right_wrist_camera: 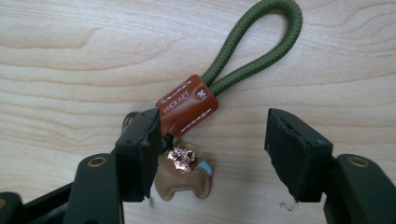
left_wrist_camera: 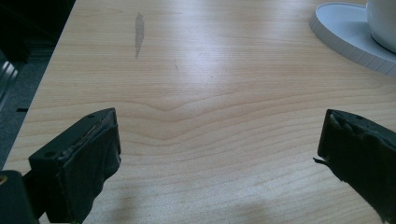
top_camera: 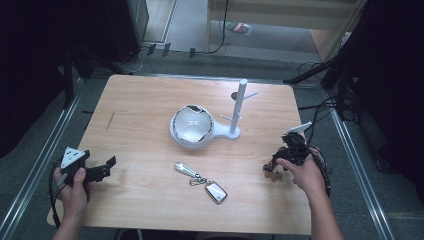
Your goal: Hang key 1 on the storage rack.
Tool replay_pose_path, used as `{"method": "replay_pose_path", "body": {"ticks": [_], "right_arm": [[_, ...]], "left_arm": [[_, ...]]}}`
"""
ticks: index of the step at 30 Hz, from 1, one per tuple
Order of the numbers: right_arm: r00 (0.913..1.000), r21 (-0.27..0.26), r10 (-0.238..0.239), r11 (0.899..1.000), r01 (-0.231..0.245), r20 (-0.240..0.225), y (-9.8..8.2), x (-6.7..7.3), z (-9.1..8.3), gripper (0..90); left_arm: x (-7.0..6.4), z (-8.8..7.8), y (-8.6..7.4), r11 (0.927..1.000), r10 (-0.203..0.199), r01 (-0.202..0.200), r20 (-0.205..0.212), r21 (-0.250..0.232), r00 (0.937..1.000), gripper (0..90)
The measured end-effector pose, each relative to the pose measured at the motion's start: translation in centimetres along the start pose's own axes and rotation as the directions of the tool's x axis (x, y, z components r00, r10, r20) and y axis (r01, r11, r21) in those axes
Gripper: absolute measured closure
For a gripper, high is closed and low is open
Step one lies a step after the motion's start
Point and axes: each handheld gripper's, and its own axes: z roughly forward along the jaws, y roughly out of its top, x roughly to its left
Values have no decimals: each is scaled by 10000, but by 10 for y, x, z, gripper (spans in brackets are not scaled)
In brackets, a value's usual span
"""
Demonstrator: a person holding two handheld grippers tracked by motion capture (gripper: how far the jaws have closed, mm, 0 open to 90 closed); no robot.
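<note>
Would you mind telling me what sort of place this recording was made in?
Probably a lab or recording studio rather than a home: the wooden table stands between metal floor rails, black curtains hang at both sides, and loose cables trail over the grey floor.

- A light wooden table (top_camera: 145, 100) is set on a grey floor (top_camera: 200, 60), flanked by metal rails (top_camera: 35, 170).
- Dark drapes (top_camera: 30, 75) are hung on both sides.
- Black cables (top_camera: 320, 107) are strewn right; pale wooden furniture (top_camera: 280, 12) is lit behind.
</note>
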Motion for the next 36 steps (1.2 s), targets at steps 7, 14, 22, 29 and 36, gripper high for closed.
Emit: {"method": "replay_pose_path", "body": {"ticks": [7,14,22,29,36], "right_arm": [[9972,-58,711,9975,-710,231,8,6,5,367],[9923,282,1218,9921,-1224,228,12,10,10,444],[9871,579,1601,9855,-1596,-39,17,11,15,575],[9827,616,1845,9811,-1832,-149,19,11,18,648],[9834,456,1812,9824,-1810,-3,20,15,19,715]], "left_arm": [[0,0,0,10000,-35,35,13,-11,10000,0],[0,0,0,10000,-43,43,57,15,10000,0],[0,0,0,10000,-37,37,66,18,10000,0],[1,0,0,10000,-36,36,66,23,10000,0],[0,0,0,10000,-18,18,49,40,10000,0]]}}
